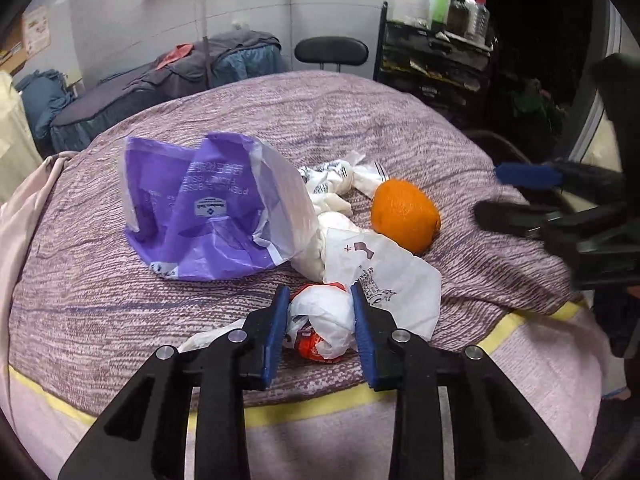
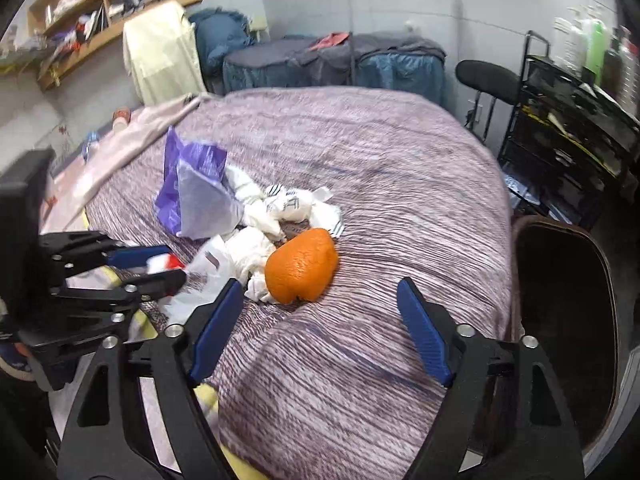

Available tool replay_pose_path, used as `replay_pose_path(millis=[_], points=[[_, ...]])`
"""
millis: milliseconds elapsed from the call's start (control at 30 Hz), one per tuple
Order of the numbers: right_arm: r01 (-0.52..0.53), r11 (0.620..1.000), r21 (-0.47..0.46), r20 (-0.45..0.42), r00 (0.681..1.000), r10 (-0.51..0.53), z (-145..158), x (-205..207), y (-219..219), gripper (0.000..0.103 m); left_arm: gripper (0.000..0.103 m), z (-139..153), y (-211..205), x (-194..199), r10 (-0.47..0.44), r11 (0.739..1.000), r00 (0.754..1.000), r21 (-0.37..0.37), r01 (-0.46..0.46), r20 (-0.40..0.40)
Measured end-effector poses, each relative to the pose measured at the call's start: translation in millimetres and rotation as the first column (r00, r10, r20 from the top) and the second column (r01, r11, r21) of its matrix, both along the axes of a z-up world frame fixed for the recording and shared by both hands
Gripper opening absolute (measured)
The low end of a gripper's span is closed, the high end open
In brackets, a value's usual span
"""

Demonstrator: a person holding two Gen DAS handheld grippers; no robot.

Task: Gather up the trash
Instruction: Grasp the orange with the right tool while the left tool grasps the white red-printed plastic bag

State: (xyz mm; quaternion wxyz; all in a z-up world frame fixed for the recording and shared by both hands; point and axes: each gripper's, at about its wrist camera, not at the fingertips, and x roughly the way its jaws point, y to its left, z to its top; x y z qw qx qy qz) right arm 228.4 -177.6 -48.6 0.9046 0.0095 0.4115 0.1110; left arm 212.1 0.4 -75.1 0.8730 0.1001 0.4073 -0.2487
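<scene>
Trash lies in a heap on a purple striped bedspread (image 1: 360,120). A purple tissue wrapper (image 1: 208,208) stands at the left, crumpled white bags (image 1: 384,276) beside it, and an orange peel (image 1: 404,214) at the right. My left gripper (image 1: 320,312) is shut on a crumpled white and red plastic bag (image 1: 324,324) at the near edge. My right gripper (image 2: 320,320) is open and empty, just short of the orange peel (image 2: 302,266). The left gripper (image 2: 160,270) shows at the left of the right wrist view. The right gripper (image 1: 504,192) shows at the right of the left wrist view.
A dark brown bin (image 2: 560,320) stands beside the bed at the right. A black rack (image 1: 436,64) with bottles and a black stool (image 1: 332,52) stand behind the bed. Covered furniture (image 1: 168,88) lines the back wall. Wooden shelves (image 2: 100,12) hang upper left.
</scene>
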Motion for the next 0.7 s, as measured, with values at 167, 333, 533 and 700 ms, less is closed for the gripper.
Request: replay_pose_path(millis=[167, 333, 533, 700], points=[[-0.067, 0.994, -0.083, -0.078, 0.995, 0.06, -12.8, 30.4, 26.4, 0.066, 0.031, 12.5, 11.1, -13.0, 0.06, 0.998, 0.997, -0.036, -0.059, 0.049], [-0.091, 0.991, -0.101, -0.175, 0.982, 0.072, -34.2, 55.1, 35.7, 0.051, 0.031, 14.5, 18.8, -18.1, 0.104, 0.993, 0.993, -0.06, -0.101, 0.061], [-0.071, 0.996, -0.049, -0.126, 0.99, 0.064, -28.7, 49.4, 26.2, 0.043, 0.031, 12.5, 20.9, -22.8, 0.126, 0.989, 0.99, -0.08, -0.121, 0.057], [-0.032, 0.999, -0.01, -0.055, 0.998, 0.031, -16.5, 37.7, 14.5, 0.039, 0.031, 18.0, 19.2, -28.9, 0.132, 0.986, 0.989, -0.107, -0.125, 0.064]])
